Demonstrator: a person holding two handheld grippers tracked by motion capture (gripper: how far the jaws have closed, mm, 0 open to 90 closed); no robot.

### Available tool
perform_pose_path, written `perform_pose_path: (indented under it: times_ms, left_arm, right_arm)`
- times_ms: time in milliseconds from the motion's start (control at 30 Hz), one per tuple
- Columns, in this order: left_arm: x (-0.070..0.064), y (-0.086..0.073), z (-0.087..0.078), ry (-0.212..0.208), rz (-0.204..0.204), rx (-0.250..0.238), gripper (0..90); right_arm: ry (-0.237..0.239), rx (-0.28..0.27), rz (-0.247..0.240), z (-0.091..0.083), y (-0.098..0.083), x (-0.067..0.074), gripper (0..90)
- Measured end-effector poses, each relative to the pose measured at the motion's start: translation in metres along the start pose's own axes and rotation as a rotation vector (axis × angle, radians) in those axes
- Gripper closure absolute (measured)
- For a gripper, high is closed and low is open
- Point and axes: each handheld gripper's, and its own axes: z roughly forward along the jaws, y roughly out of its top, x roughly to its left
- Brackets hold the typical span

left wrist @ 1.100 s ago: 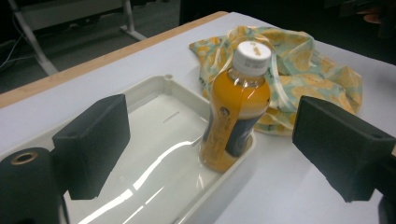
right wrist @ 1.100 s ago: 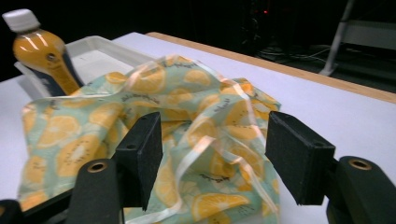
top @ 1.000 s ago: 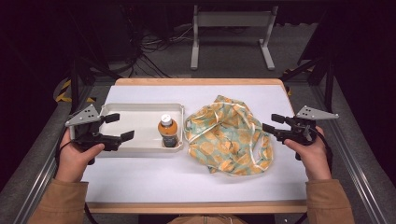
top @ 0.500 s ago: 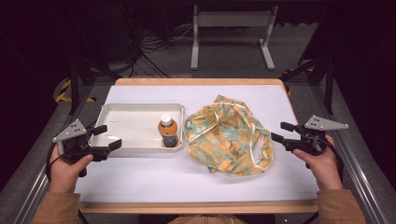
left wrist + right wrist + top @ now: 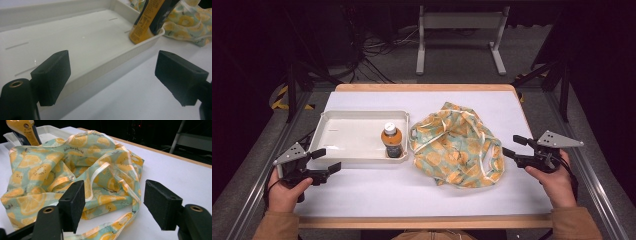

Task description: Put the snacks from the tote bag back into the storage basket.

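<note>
Tabletop scene from above: a white-covered table with a wooden edge point(image 5: 422, 88), and a person's two hands at its near corners, each holding a black two-jaw gripper.

Near the table's centre-left sits a shallow white plastic tray point(image 5: 352, 134). A small orange-labelled drink bottle with a white cap point(image 5: 391, 140) stands upright in the tray's near right corner, close against the wall. Just to the right of the tray, touching or nearly touching its corner, lies a crumpled cloth tote bag in pale green printed with orange and lemon slices point(image 5: 457, 147), its pale trimmed handles looped loosely over the heap. Bottle and bag sit side by side, which suggests the bottle is meant to go into the bag.

The left gripper point(image 5: 326, 160) rests low at the tray's near left corner, well away from the bottle, its jaws wide apart and holding nothing. From the left gripper view, the tray's rim point(image 5: 105, 72) runs between the spread jaws and the bottle point(image 5: 146, 23) stands beyond at upper right.

The right gripper point(image 5: 512, 146) hovers just beside the bag's right edge, jaws likewise spread and empty. In the right gripper view the folded cloth and one handle strap point(image 5: 100, 170) lie directly ahead between the jaws, so this hand looks poised to pinch the fabric or a handle and open the bag, though nothing is grasped yet.
</note>
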Motion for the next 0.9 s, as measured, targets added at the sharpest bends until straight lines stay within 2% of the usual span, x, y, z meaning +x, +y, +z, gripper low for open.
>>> perform_pose_path:
  times_ms: [67, 133, 200, 300, 400, 467, 533, 733, 900]
  left_arm:
    - [0.001, -0.006, 0.001, 0.000, -0.008, 0.019, 14.2]
    - [0.001, -0.011, 0.003, -0.008, -0.034, 0.039, 15.2]
    - [0.001, -0.014, 0.005, 0.000, -0.035, 0.047, 15.1]
    - [0.001, -0.016, 0.008, 0.013, -0.034, 0.050, 14.8]
    - [0.000, -0.018, 0.012, 0.011, -0.039, 0.062, 15.1]
    - [-0.001, -0.021, 0.017, 0.007, -0.034, 0.091, 15.4]
    - [0.000, -0.023, 0.020, 0.002, -0.041, 0.097, 15.5]
    - [-0.001, -0.025, 0.022, -0.005, -0.059, 0.079, 15.4]
    - [-0.001, -0.027, 0.023, -0.009, -0.052, 0.077, 18.8]
  right_arm:
    - [-0.002, -0.001, -0.004, 0.001, -0.002, 0.000, 33.9]
    - [-0.006, -0.004, -0.011, 0.002, -0.004, 0.001, 34.0]
    - [-0.009, -0.006, -0.017, 0.002, -0.009, 0.001, 34.0]
    - [0.001, -0.023, 0.009, 0.003, -0.017, -0.003, 34.0]
    - [0.003, -0.028, 0.023, 0.003, -0.027, -0.006, 34.0]
    - [0.000, -0.021, 0.021, 0.004, -0.028, -0.007, 34.0]
    - [-0.006, -0.022, 0.025, 0.004, -0.030, -0.008, 34.0]
    - [-0.007, -0.024, 0.021, 0.006, -0.029, -0.006, 34.5]
    - [0.013, -0.025, 0.024, 0.006, -0.028, -0.005, 37.4]
